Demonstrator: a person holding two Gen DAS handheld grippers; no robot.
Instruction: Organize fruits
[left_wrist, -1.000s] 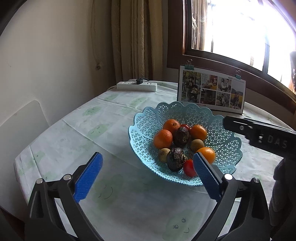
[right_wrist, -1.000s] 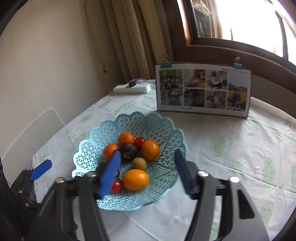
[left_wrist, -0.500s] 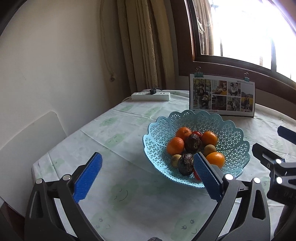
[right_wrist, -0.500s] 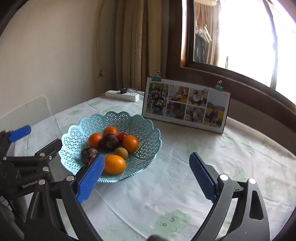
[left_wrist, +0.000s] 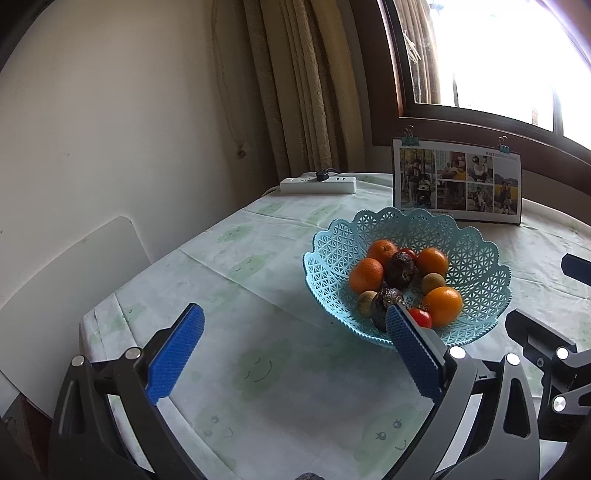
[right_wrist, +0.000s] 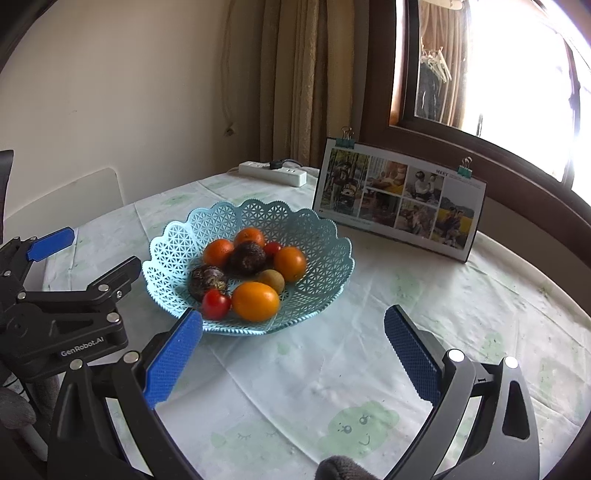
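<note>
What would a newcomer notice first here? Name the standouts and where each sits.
The pale blue lattice basket near the middle of the table, heaped with oranges, dark wrinkled fruits and a small red tomato. Behind it, a photo board stands propped below the bright window. In front, the right gripper and left gripper are both open and empty.
</note>
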